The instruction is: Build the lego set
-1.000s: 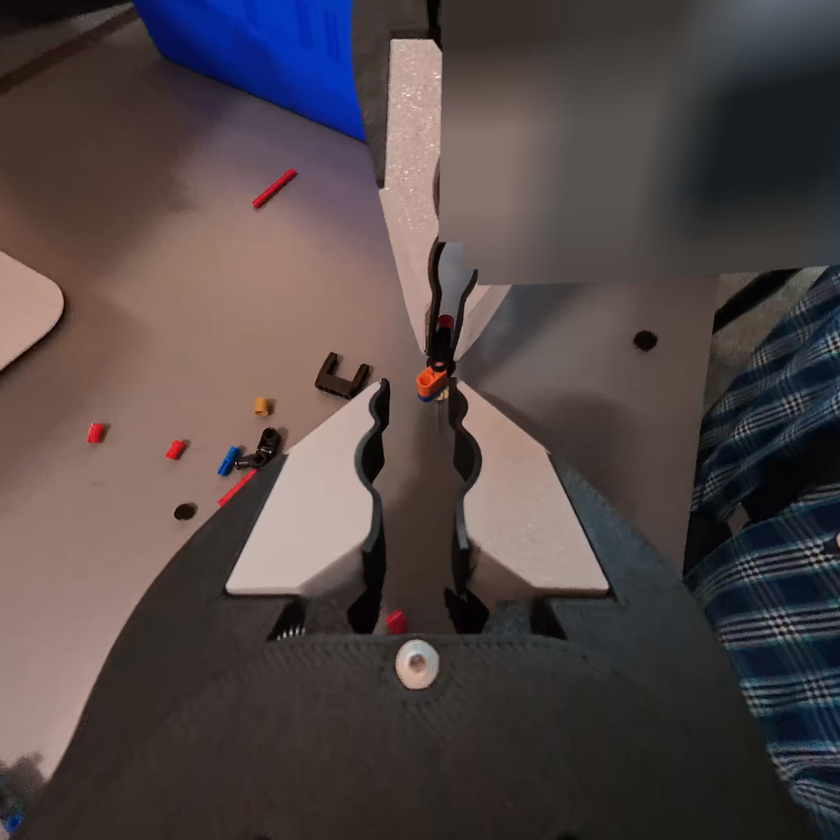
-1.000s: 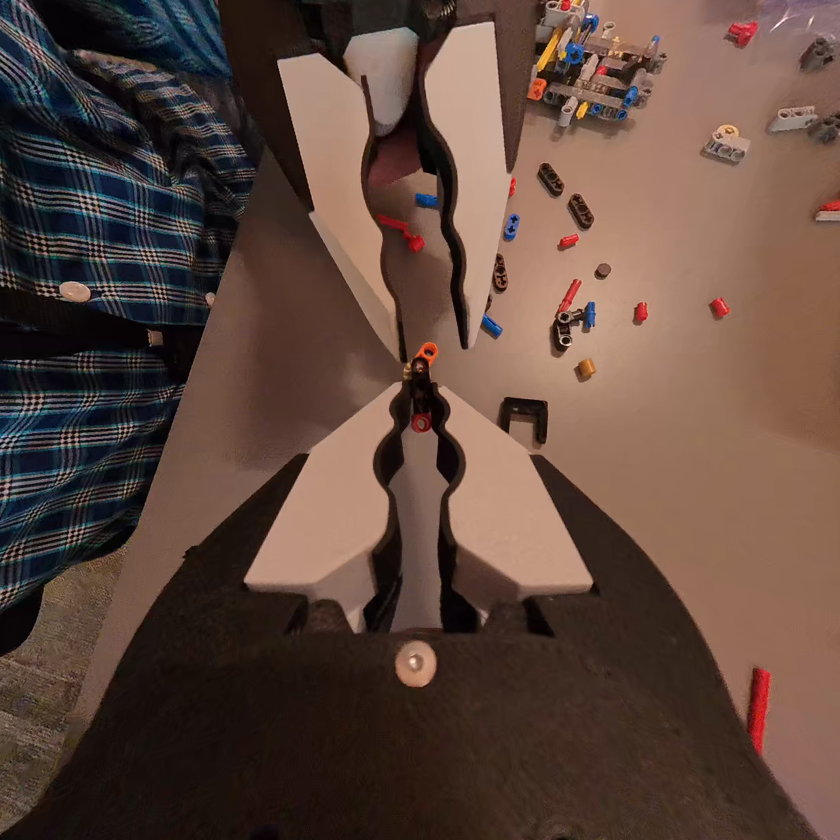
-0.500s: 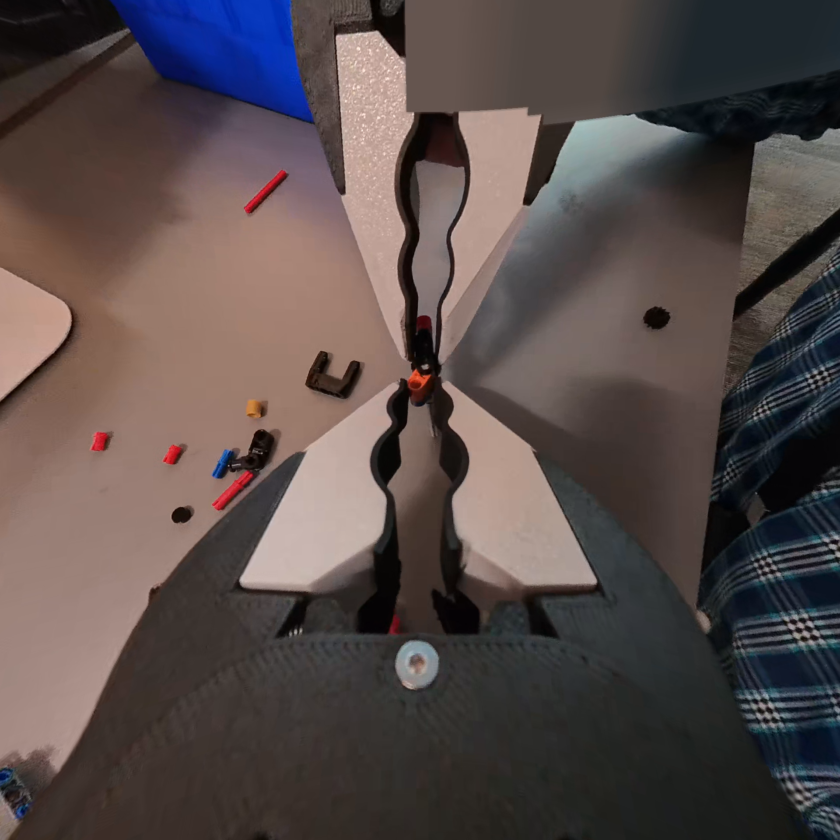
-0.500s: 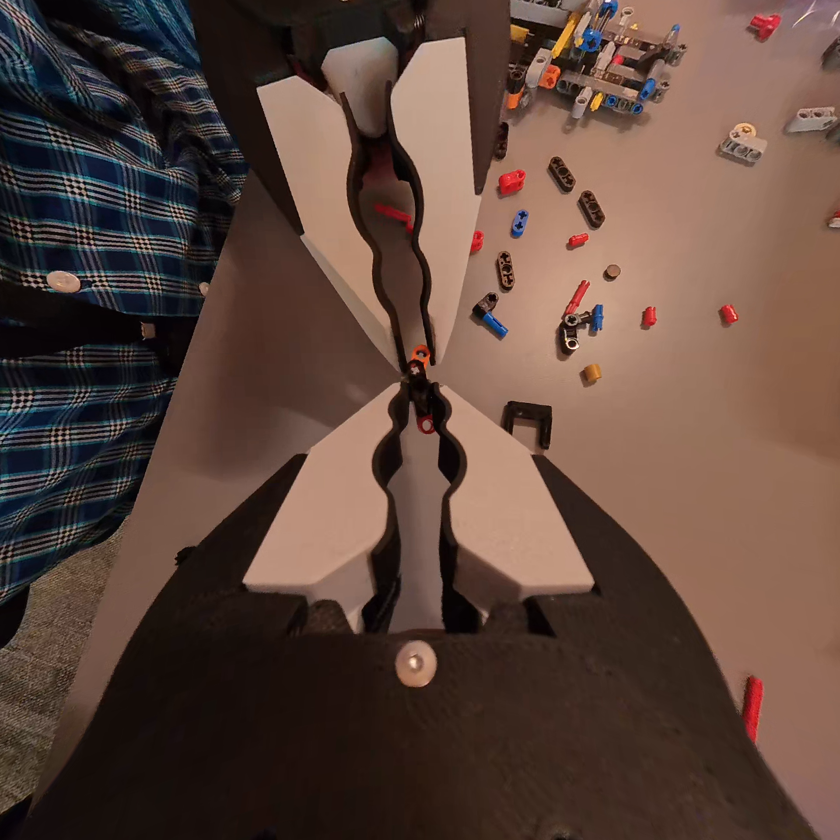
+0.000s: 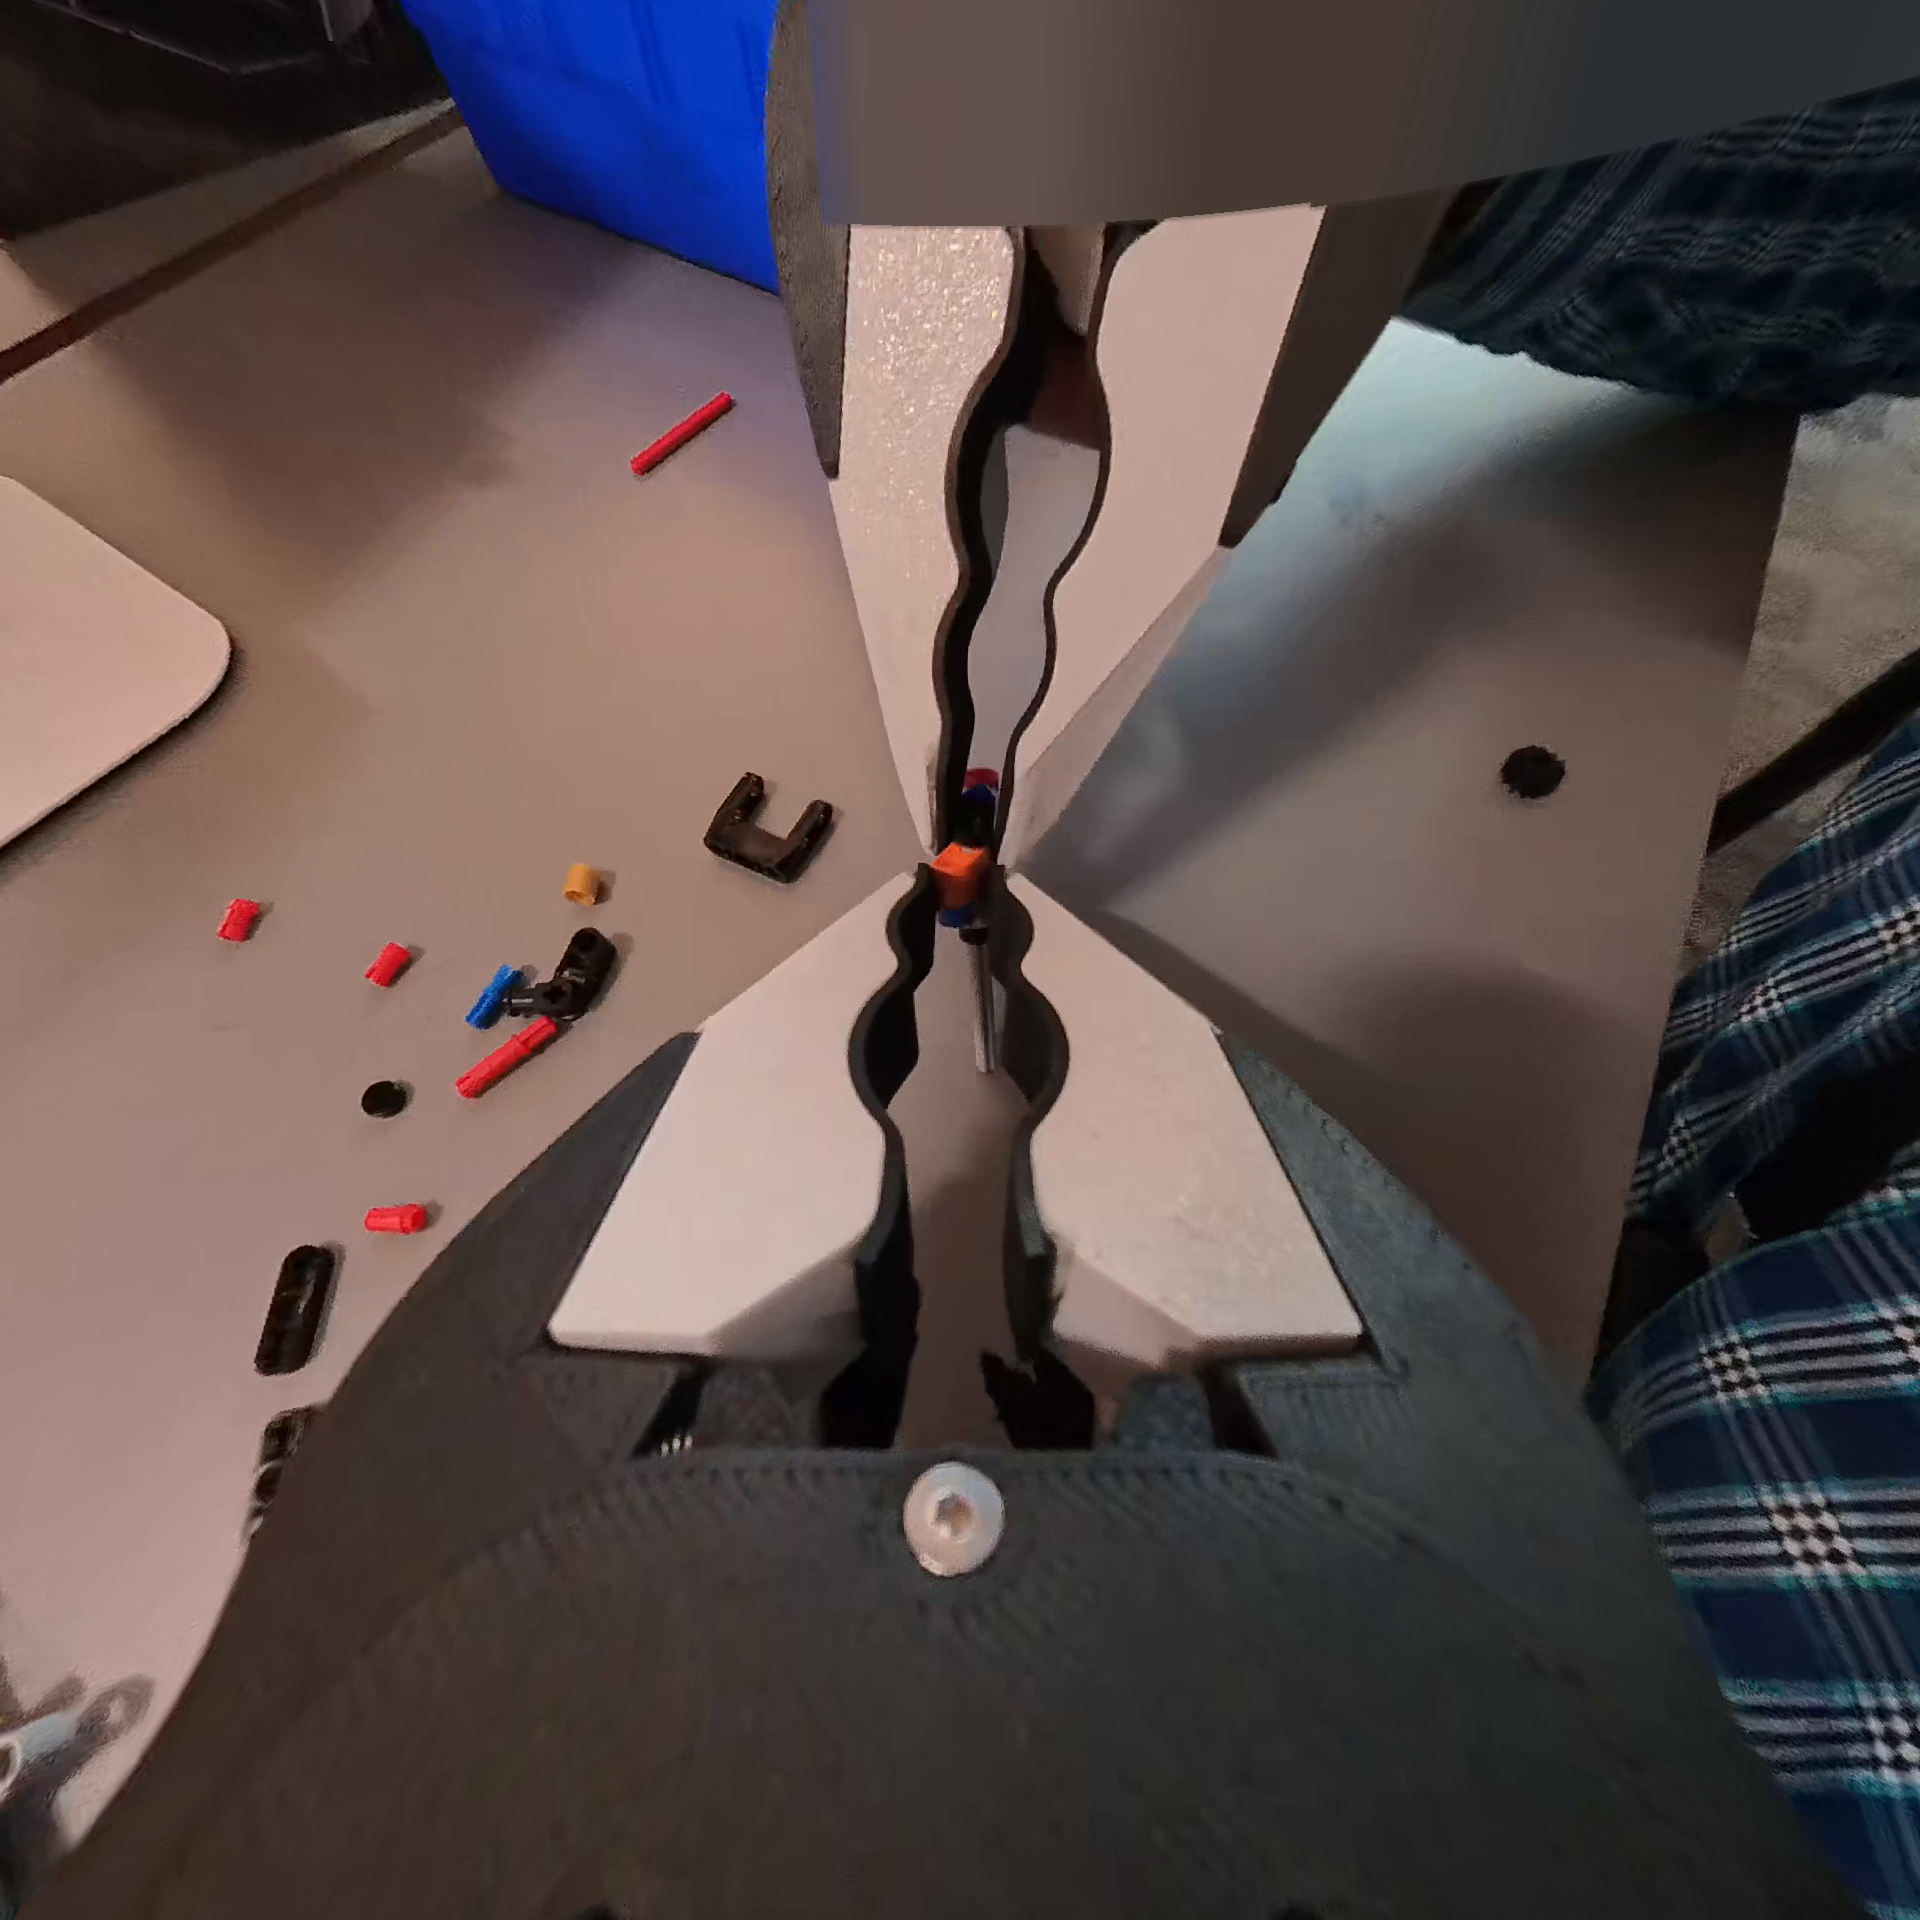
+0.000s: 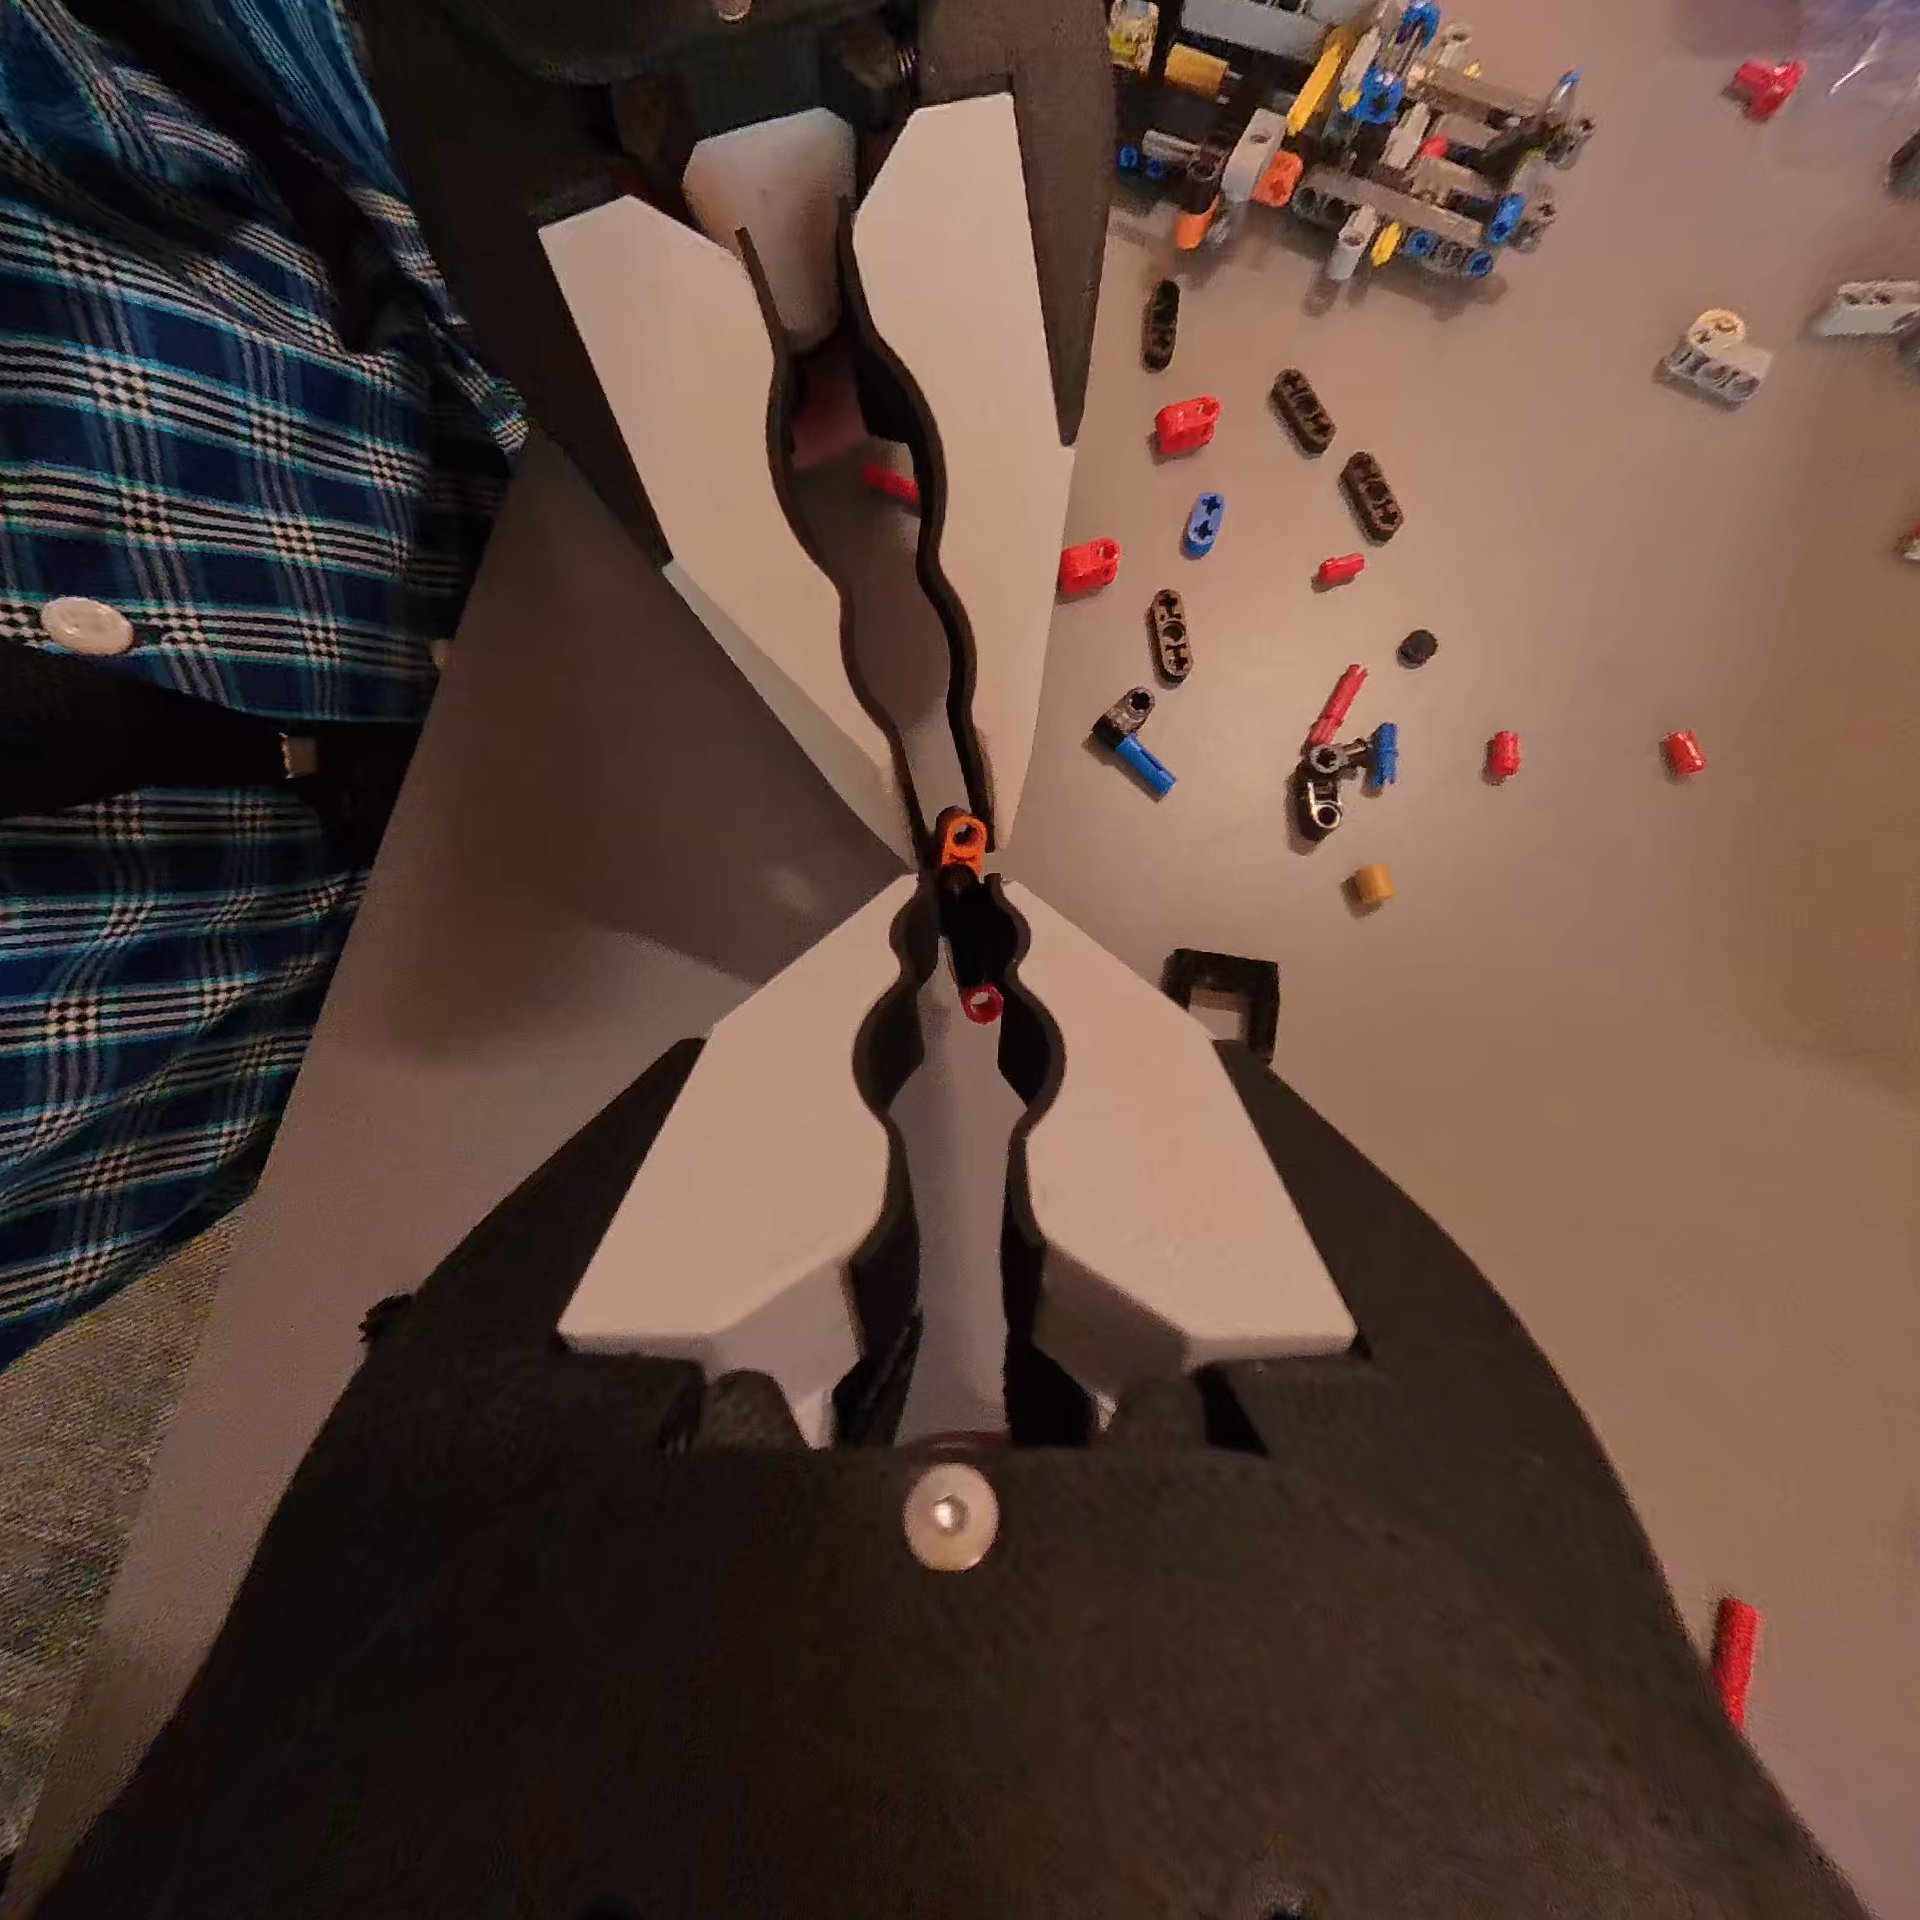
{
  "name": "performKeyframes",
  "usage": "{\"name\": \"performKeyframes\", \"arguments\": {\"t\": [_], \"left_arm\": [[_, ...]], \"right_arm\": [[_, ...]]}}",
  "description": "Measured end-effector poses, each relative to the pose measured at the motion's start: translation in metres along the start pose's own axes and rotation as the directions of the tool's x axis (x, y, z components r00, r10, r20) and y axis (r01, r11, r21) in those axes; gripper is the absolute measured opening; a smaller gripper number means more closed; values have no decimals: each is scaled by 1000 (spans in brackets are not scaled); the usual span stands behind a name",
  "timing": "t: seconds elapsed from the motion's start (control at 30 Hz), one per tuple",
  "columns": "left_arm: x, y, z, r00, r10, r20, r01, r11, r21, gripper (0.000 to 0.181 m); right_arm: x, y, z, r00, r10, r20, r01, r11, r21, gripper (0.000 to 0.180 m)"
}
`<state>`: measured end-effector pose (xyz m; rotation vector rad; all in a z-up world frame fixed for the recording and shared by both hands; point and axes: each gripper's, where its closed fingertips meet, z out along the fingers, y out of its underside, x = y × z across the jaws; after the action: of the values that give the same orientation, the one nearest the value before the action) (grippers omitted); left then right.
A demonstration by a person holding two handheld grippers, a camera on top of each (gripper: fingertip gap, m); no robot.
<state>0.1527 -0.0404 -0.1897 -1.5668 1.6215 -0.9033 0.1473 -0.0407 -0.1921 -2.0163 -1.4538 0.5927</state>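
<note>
Grey worktop (image 6: 1558,1091) is carrying scattered loose pieces, with a blue bin (image 5: 623,114) sitting at the far edge and a part-built lego assembly (image 6: 1361,166) lying at the back. Left tool (image 5: 951,883) and right tool (image 6: 961,883) are meeting tip to tip above the worktop's near edge, both narrowed. Left tool is pinching a small orange connector (image 5: 958,873); right tool is gripping a black piece (image 6: 966,935) with a red end, touching the connector. A black U-shaped bracket (image 5: 769,831) is lying just beside them.
</note>
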Motion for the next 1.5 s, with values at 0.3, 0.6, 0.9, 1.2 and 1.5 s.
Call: {"name": "performKeyframes", "arguments": {"t": [0.3, 0.6, 0.9, 1.2, 1.5], "left_arm": [[-6, -29, 8, 1000, -27, 6, 26, 988, 150, 8], [-3, -10, 12, 999, -39, -28, 41, 998, 44, 13], [-3, -10, 9, 998, 43, -54, -43, 999, 4, 9], [-1, -11, 11, 998, 52, -38, -51, 999, 13, 7], [0, -11, 12, 995, 98, -21, -98, 995, 6, 8]], "right_arm": [[11, -2, -30, 995, -85, -46, 78, 989, -129, 4], [7, 5, -14, 983, -184, 25, 183, 933, -311, 4], [7, 4, -13, 987, -147, 57, 158, 942, -295, 4], [6, 6, -15, 991, -124, 41, 130, 959, -253, 4], [4, 7, -15, 989, -138, 54, 147, 954, -262, 4]]}}
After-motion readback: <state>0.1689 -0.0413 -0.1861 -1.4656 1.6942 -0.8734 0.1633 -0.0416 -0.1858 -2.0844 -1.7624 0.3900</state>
